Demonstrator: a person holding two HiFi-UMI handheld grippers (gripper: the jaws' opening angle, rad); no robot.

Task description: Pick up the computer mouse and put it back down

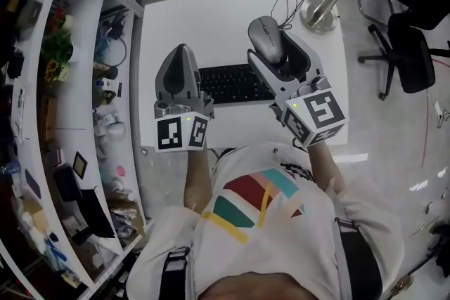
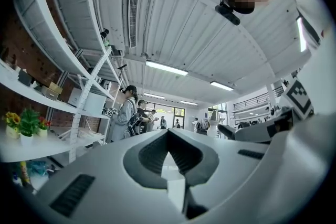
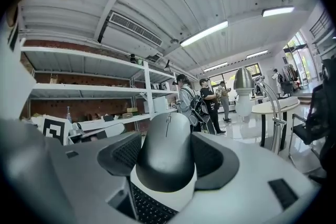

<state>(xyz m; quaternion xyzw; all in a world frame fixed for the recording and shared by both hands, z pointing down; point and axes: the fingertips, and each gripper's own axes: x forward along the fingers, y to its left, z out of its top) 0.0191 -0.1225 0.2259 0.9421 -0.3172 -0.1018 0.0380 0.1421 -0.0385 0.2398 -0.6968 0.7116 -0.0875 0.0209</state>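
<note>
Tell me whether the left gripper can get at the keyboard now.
Probably yes. The left gripper hangs over the keyboard, at its left end, nothing between them. Its jaws are together and would need opening. The right gripper holds the mouse aside.

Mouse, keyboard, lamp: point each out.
mouse (image 3: pixel 167 149), right gripper view, dark top shell.
keyboard (image 1: pixel 230 84), head view, middle keys.
lamp (image 1: pixel 318 15), head view, round base.

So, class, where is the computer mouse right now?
Head view, right of centre: the computer mouse is gripped in the right tool, by the right end of the keyboard, near the lamp base.
</note>
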